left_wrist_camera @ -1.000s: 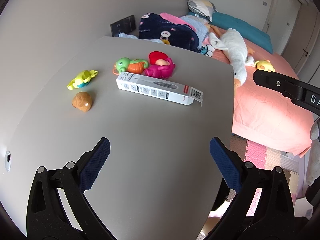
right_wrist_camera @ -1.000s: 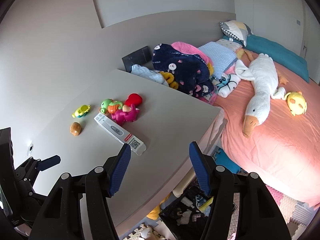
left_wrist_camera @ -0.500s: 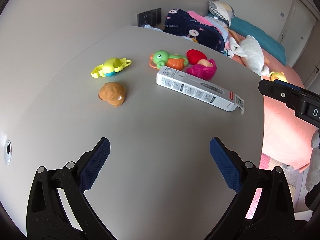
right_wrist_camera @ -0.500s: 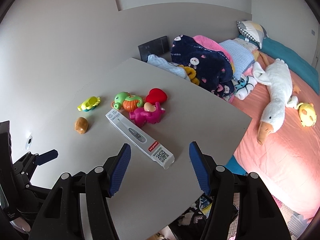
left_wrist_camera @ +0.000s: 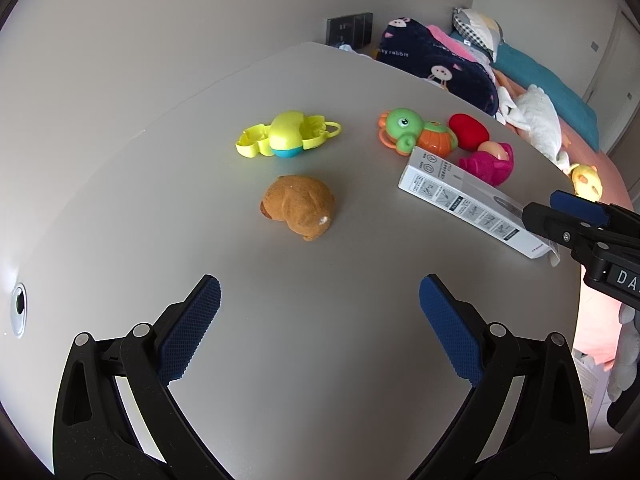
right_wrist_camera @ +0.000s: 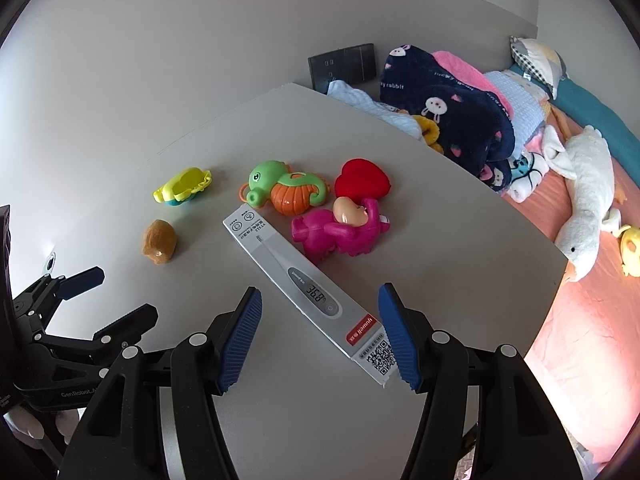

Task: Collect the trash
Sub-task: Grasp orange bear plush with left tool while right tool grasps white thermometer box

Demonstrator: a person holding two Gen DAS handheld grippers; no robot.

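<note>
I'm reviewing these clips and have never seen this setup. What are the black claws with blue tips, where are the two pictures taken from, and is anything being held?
The claws are two handheld grippers, one per hand, each with its own camera looking along its fingers. The left gripper and the right gripper are both open and hold nothing. On the grey table lie a white thermometer box, a brown plush toy, a yellow toy, a green seahorse toy, a red heart and a pink toy. The box's near end lies between the right gripper's fingers, unpressed.

Open left tool above grey table
</note>
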